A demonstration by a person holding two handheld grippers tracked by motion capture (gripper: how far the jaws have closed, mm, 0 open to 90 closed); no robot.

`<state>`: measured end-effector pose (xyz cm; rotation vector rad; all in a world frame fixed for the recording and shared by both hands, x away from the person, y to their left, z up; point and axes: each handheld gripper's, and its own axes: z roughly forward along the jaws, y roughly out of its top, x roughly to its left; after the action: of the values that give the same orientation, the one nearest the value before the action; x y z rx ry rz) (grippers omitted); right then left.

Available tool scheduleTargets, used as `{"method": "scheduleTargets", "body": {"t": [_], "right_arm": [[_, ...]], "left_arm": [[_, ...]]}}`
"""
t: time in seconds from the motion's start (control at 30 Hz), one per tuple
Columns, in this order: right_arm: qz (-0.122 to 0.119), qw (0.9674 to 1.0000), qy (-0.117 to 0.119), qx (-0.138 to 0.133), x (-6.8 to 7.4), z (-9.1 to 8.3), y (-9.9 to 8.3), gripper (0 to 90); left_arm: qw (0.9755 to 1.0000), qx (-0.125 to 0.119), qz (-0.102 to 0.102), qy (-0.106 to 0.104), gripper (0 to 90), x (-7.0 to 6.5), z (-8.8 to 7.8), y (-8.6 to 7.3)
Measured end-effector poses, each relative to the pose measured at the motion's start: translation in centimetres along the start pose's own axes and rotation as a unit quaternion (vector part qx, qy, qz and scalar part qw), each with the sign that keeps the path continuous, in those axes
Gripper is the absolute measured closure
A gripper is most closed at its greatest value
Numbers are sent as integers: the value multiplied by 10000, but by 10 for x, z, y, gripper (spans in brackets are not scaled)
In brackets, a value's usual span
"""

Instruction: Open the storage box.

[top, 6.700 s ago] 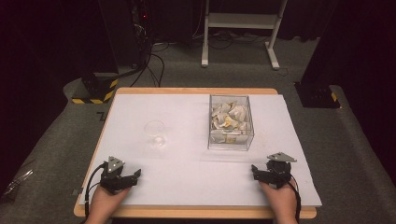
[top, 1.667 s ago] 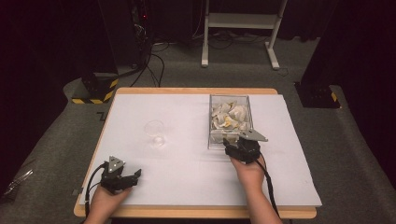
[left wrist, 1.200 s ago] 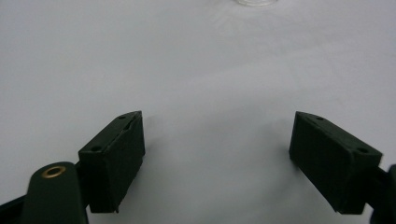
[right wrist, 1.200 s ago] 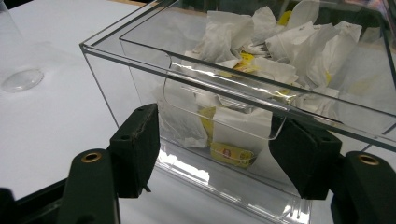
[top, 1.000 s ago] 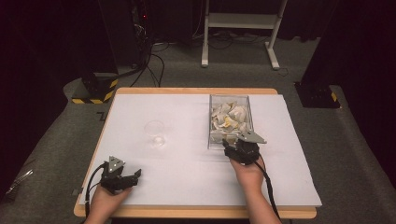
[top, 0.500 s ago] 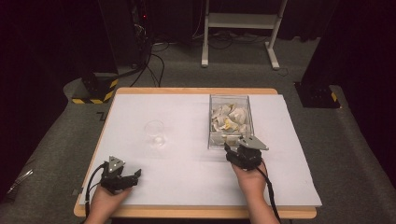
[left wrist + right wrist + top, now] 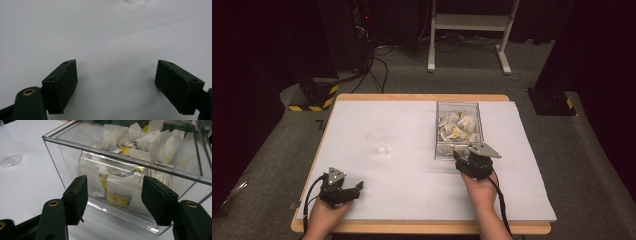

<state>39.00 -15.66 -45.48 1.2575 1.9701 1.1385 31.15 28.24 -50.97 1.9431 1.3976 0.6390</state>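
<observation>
Here the right tool, spread and just closing, faces a clear box of crumpled white-and-yellow packets.

Each hand-held gripper, left and right, is black with a grey three-cornered plate on top and a trailing black cable. The blocky black jaws carry brass-ringed screw holes. The forearms are bare.

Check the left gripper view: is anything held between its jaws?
No, the left gripper has its jaws apart over the bare white table.
</observation>
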Motion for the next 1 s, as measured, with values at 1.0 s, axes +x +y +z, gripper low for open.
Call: {"method": "scheduleTargets", "body": {"t": [1.0], "right_arm": [[-169, 9998, 59, -95, 14, -20, -16, 428]], "left_arm": [[10000, -2, -13, 5, 186, 0, 0, 0]]}}
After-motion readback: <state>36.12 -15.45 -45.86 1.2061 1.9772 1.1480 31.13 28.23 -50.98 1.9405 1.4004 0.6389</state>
